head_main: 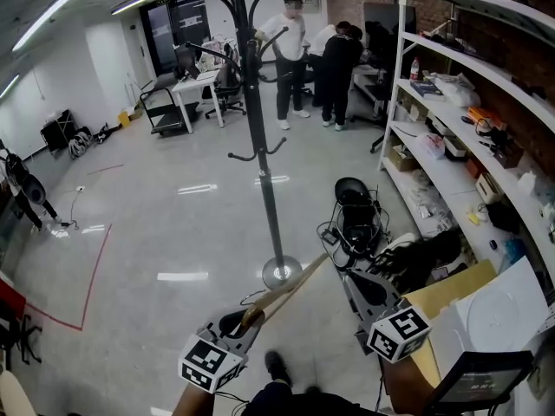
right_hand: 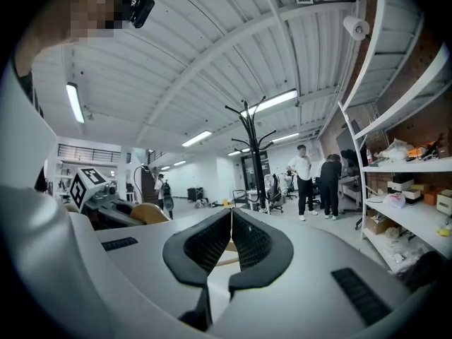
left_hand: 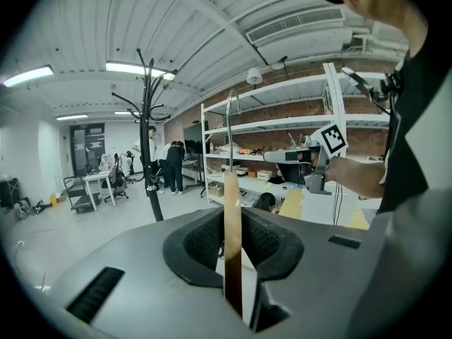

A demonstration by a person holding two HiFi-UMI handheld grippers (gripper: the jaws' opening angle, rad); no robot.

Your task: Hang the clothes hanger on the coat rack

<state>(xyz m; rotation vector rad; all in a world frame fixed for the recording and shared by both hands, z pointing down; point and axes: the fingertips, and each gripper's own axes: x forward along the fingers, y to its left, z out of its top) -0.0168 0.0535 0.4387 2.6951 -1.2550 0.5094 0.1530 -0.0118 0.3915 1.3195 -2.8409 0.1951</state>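
**Short of the coat rack, a wooden hanger gripped in the left fingers**

Across an open stretch of glossy pale grey floor (head_main: 173,232), well apart from the person, stands a tall black metal coat rack (head_main: 257,146). It has curved hooks at its top and a round chrome foot (head_main: 282,271). The left gripper (head_main: 247,319), low in the head view, has its fingers (left_hand: 205,242) closed on a light wooden clothes hanger (head_main: 290,289). The wood's long axis runs away from the fingers, forward and to the right, with its far end pointing at the rack's foot. In the left gripper view the wood stands edge-on between the fingers. A thin metal wire (left_hand: 229,140), probably the hanger's hook, rises beyond its far end.

The right gripper (head_main: 364,286) is near the left one, its fingers pressed together with nothing between them. Both hands look about equally far from the rack, but only the left carries the hanger. The coming move is therefore likely to fall to the left hand: forward and well upward, since the hooks sit far higher than the hanger.

Along the floor's right edge runs white metal shelving (head_main: 451,102) crowded with boxes and tools, with a heap of black cables (head_main: 355,219) near it. At the far end, several people (head_main: 290,50) stand near a white desk (head_main: 195,85). Red tape (head_main: 95,276) marks the floor's left side.
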